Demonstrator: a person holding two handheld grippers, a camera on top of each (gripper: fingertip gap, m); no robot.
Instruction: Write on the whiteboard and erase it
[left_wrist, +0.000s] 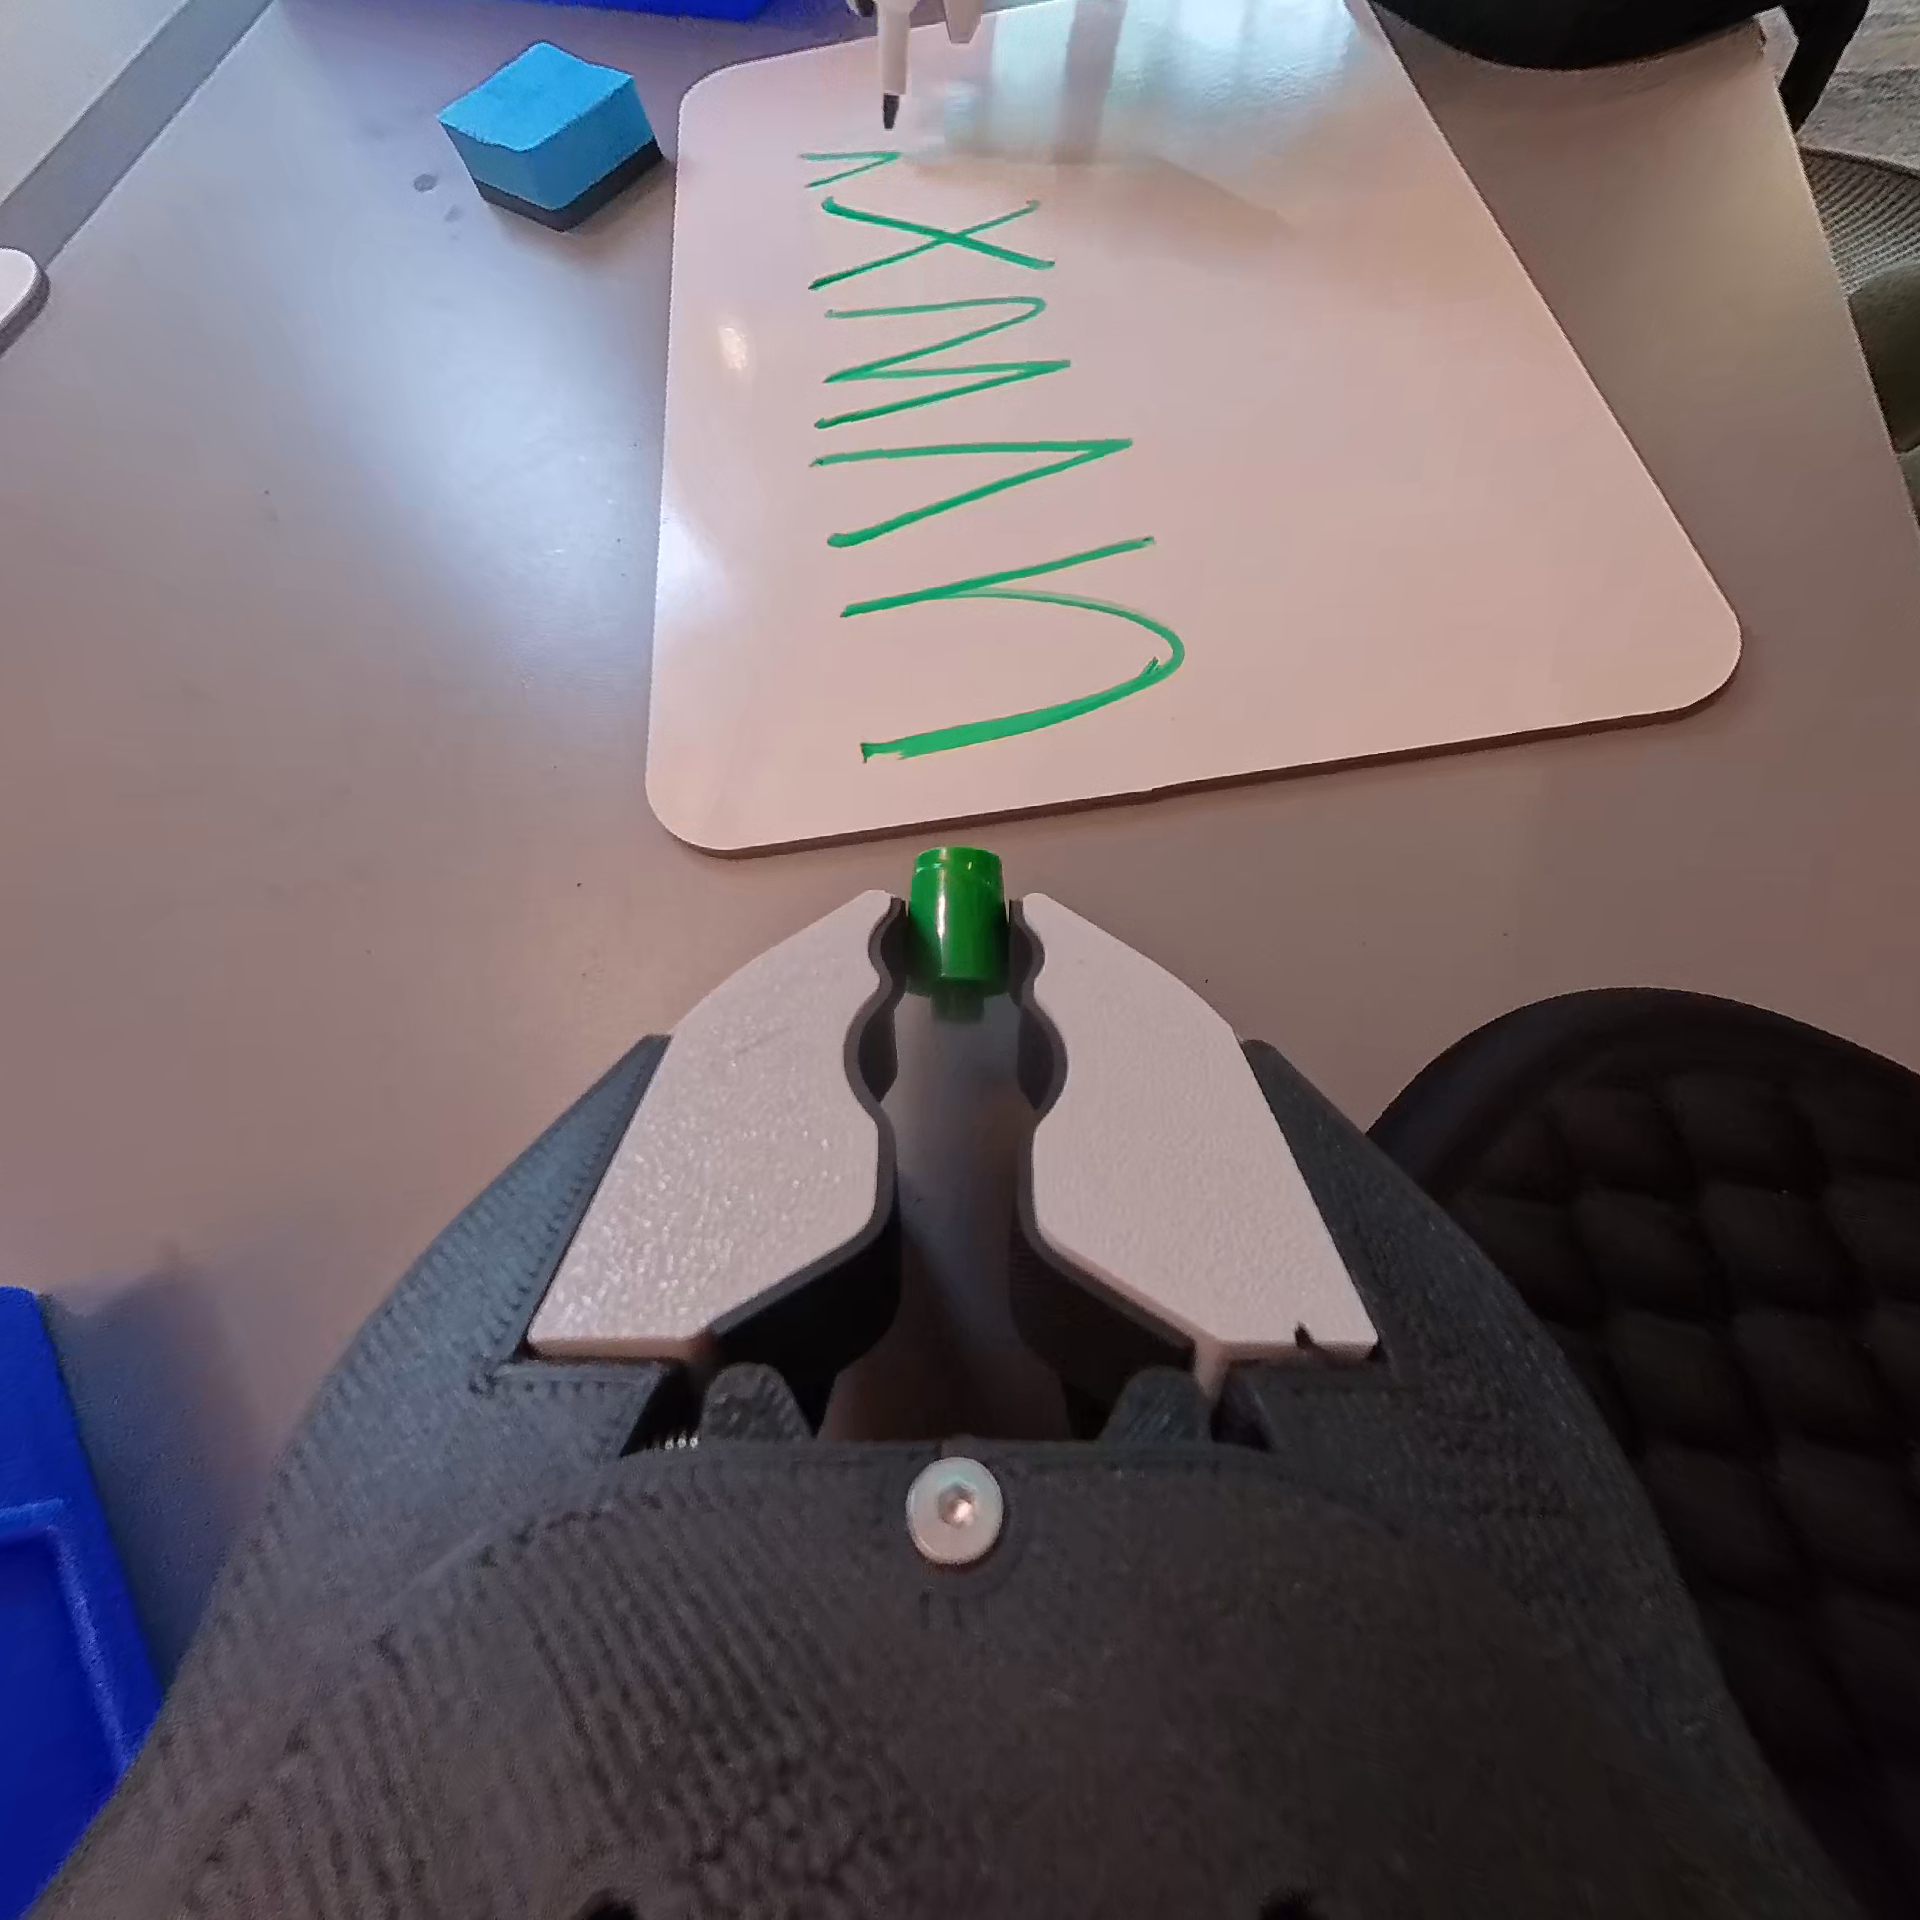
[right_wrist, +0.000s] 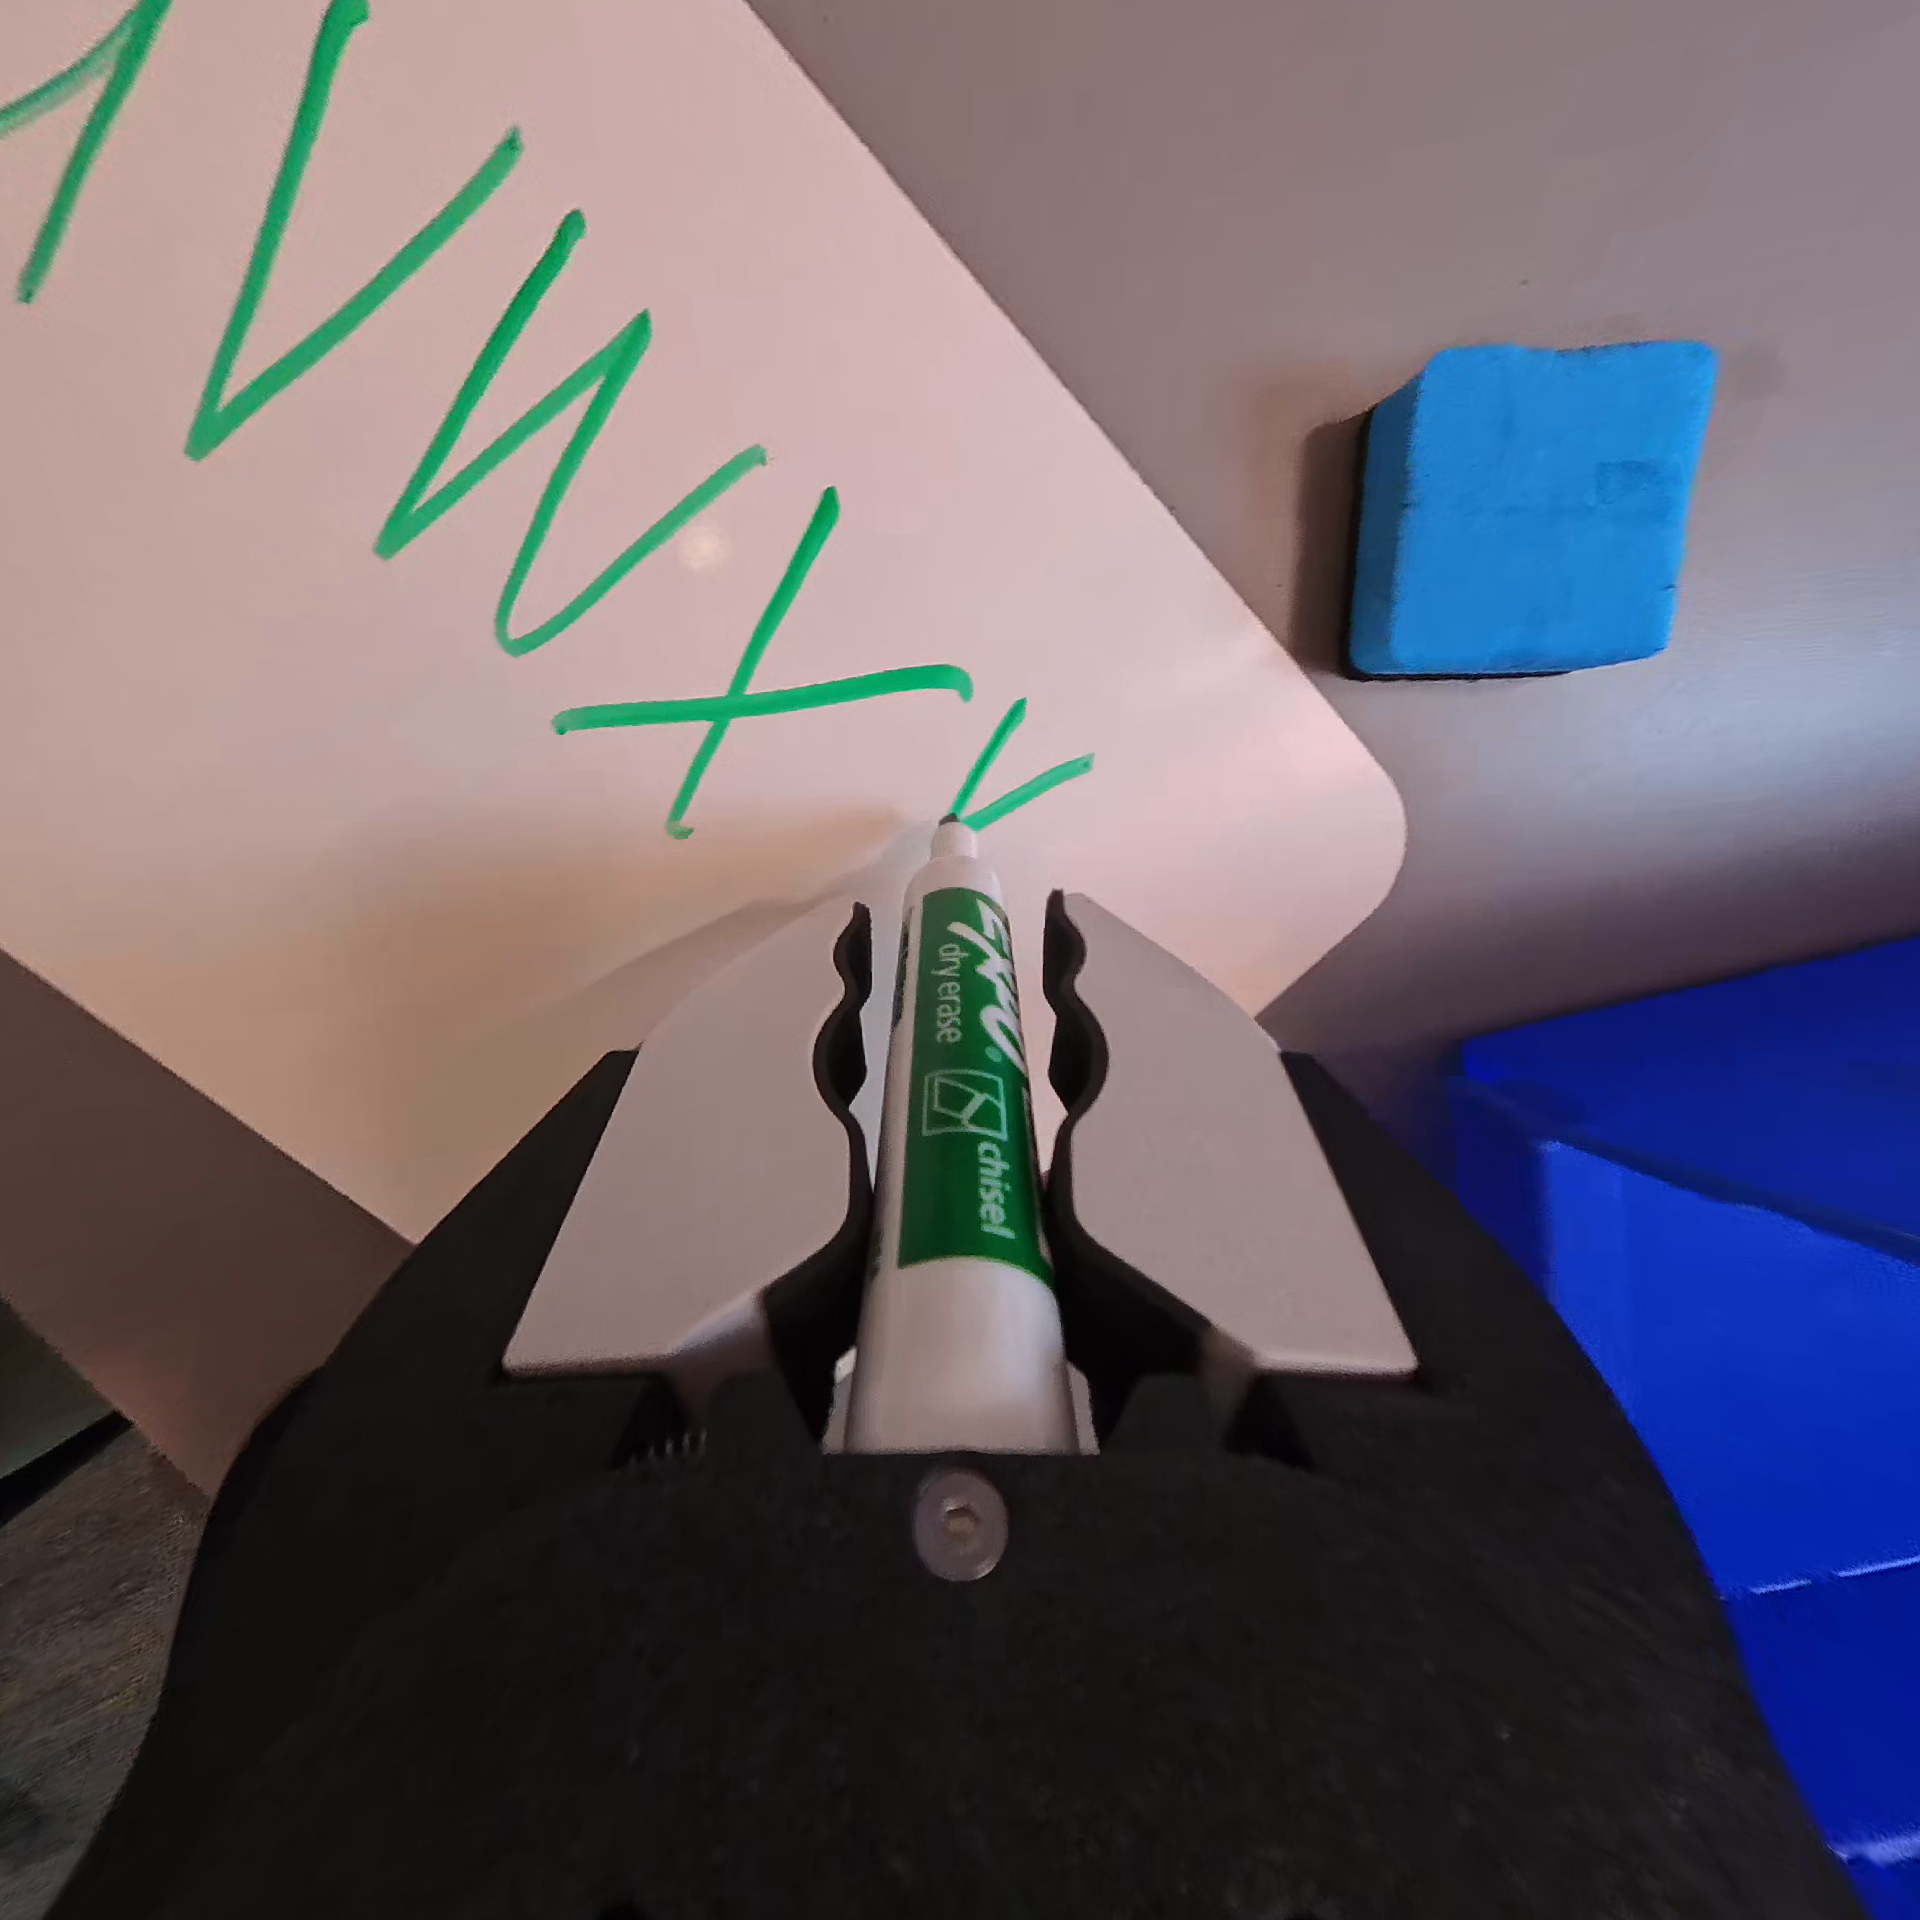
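Leftmost in the left wrist view, a blue bin (left_wrist: 42, 1558) shows at the lower edge, and a blue foam eraser (left_wrist: 551, 135) with a dark underside sits on the grey surface (left_wrist: 312, 623) farther off, just beside the whiteboard's left edge. At centre, the left gripper (left_wrist: 956, 935) hovers just short of the near edge of the whiteboard (left_wrist: 1351, 520), its jaws closed on a green marker cap (left_wrist: 956, 925) that stands up between the tips. Green marker strokes (left_wrist: 987, 468) run in a column away from the camera across the white board, which lies flat. At the far end of that column, the dry-erase marker (left_wrist: 891, 62) held by the other gripper points down at the board. A black mesh chair (left_wrist: 1662, 1299) fills the lower right.

Turning to the right wrist view, the whiteboard (right_wrist: 312, 831) spreads across the left and centre, crossed by the green strokes (right_wrist: 468, 416). At centre, the right gripper (right_wrist: 956, 935) has its jaws clamped on the white and green dry-erase marker (right_wrist: 961, 1143), whose tip touches the board at the newest short stroke near the board's rounded corner. To the right, the eraser (right_wrist: 1527, 509) rests on the surface (right_wrist: 1351, 208), apart from the board. A blue bin (right_wrist: 1714, 1299) occupies the lower right.
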